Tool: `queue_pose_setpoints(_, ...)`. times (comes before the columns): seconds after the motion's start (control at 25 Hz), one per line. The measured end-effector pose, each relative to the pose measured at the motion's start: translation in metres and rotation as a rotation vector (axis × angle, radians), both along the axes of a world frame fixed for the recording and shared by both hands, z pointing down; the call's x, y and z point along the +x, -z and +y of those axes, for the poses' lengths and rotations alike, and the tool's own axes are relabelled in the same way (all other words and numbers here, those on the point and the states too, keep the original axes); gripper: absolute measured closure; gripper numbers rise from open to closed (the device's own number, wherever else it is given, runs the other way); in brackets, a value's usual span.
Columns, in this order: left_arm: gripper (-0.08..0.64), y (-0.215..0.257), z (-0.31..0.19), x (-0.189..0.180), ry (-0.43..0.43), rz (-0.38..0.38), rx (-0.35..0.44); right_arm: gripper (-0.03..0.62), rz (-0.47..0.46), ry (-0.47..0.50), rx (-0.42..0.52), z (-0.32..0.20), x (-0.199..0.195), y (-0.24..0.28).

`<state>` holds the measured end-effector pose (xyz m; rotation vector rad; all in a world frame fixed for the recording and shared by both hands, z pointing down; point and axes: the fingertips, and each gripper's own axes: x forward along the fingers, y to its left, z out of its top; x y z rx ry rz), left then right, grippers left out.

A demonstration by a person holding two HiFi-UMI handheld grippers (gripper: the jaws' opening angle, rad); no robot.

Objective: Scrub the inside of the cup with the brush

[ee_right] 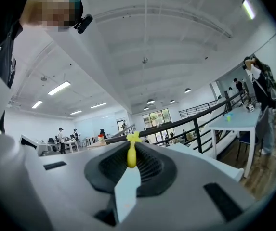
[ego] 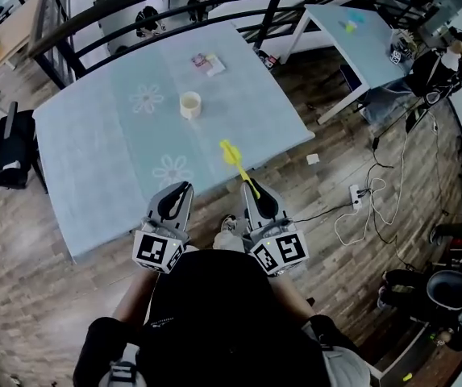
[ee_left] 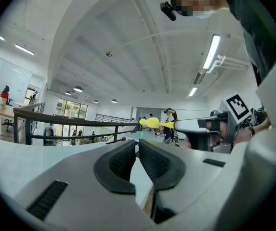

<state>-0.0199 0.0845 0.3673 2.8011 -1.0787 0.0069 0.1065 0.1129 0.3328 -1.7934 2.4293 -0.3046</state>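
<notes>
While the right tongs [ego: 252,190] squeeze the yellow brush [ego: 231,153] and the left tongs [ego: 184,189] are closed on nothing, the cup [ego: 190,104] sits far ahead of both. Nothing holds it, so a poke could tip it over.

Yellow brush [ego: 235,160], cream cup [ego: 190,105], pale blue table [ego: 93,143] with white flower prints, brown wood-plank floor [ego: 37,297]

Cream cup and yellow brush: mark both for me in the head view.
cream round cup [ego: 190,110], head view, on its side wall.
yellow plastic brush [ego: 231,154], head view, on its bristle head.
</notes>
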Motion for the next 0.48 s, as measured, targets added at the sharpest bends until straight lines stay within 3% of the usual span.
queue_pose_setpoints(0.28,0.528,0.011,-0.026,0.053,0.124,0.022,0.017,0.554,-0.004,0.075,0.019,-0.026,0.062,0.006)
queue_pose_setpoints(0.48,0.528,0.011,-0.032,0.083,0.157,0.028,0.027,0.554,-0.018,0.104,0.015,-0.041,0.094,0.002)
